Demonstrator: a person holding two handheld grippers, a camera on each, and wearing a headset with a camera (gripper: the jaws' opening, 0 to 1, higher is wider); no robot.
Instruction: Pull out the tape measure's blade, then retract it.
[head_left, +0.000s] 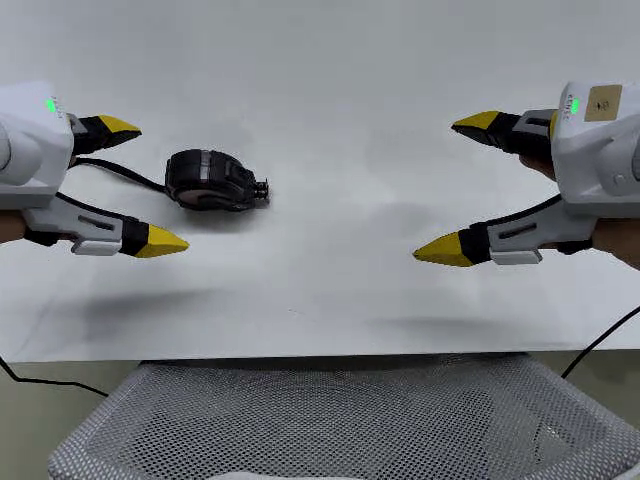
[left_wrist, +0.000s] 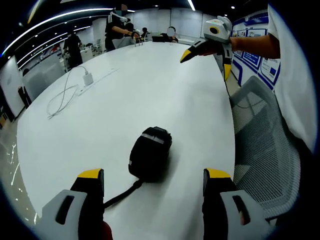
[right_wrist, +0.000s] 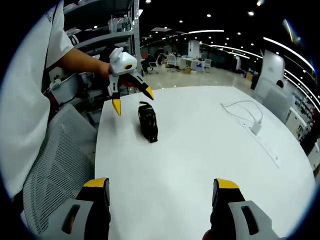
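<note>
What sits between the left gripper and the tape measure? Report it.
Nothing visible does. The open left gripper faces the tape measure on the table, with only the tape's black strap trailing back toward the jaws.

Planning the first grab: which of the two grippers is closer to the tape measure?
The left gripper: the tape measure lies just ahead of its open jaws, while the right gripper hangs far across the table.

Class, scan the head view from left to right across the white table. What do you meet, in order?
left gripper → tape measure → right gripper
</note>
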